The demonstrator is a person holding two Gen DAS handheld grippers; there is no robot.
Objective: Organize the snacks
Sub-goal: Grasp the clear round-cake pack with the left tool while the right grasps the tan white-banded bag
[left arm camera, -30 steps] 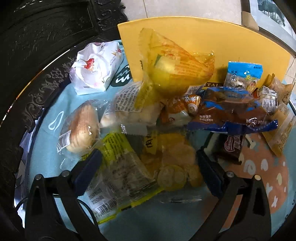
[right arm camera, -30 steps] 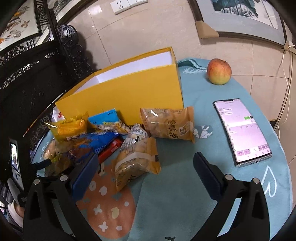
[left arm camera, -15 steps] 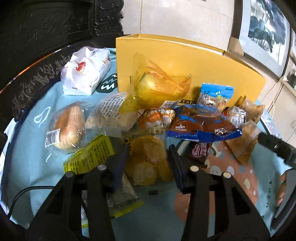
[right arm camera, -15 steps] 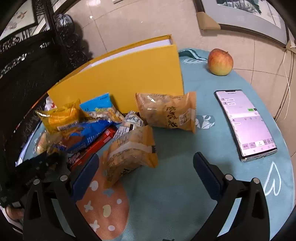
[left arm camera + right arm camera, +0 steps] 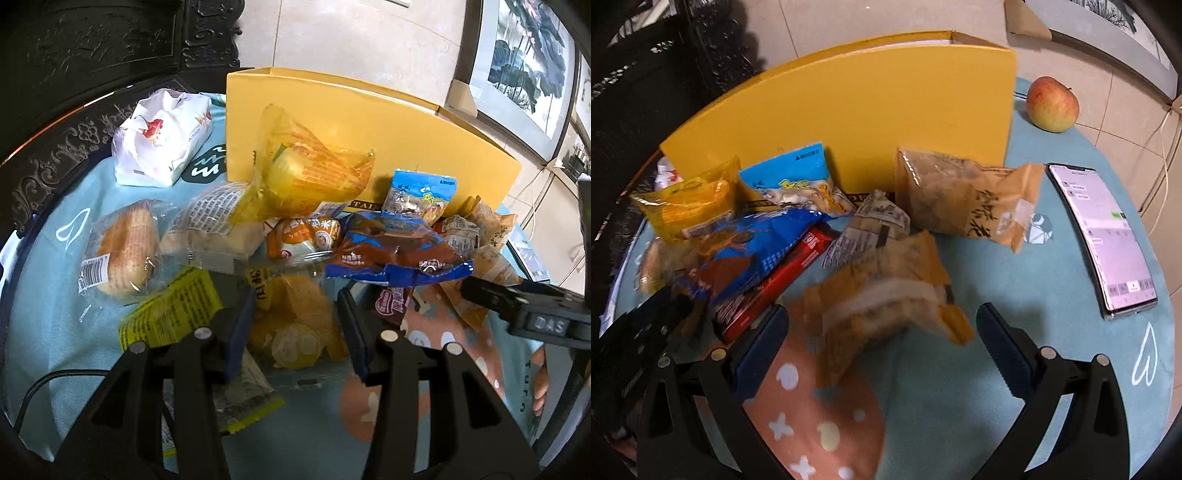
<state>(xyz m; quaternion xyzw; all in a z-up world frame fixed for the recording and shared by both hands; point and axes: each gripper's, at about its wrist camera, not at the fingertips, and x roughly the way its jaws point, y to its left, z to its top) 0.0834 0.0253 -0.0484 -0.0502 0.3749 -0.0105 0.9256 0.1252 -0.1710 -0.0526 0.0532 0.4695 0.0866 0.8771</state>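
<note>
A pile of snack packets lies on the blue cloth in front of a yellow box (image 5: 369, 122) (image 5: 857, 110). My left gripper (image 5: 295, 332) is shut on a clear packet of yellow biscuits (image 5: 295, 325) with a yellow label end (image 5: 173, 314). My right gripper (image 5: 882, 347) is open, its jaws on either side of a tan packet with a white band (image 5: 882, 299). A blue packet (image 5: 753, 254), a red bar (image 5: 775, 291) and another tan packet (image 5: 964, 199) lie close by. The right gripper also shows in the left wrist view (image 5: 517, 306).
A white packet (image 5: 162, 140) and a wrapped bun (image 5: 122, 251) lie at the left. An apple (image 5: 1052, 103) and a lit phone (image 5: 1104, 236) sit at the right of the round table. Dark carved furniture stands behind.
My left gripper has closed from wide open onto the biscuit packet. My right gripper has moved forward and lower over the tan packet, still open.
</note>
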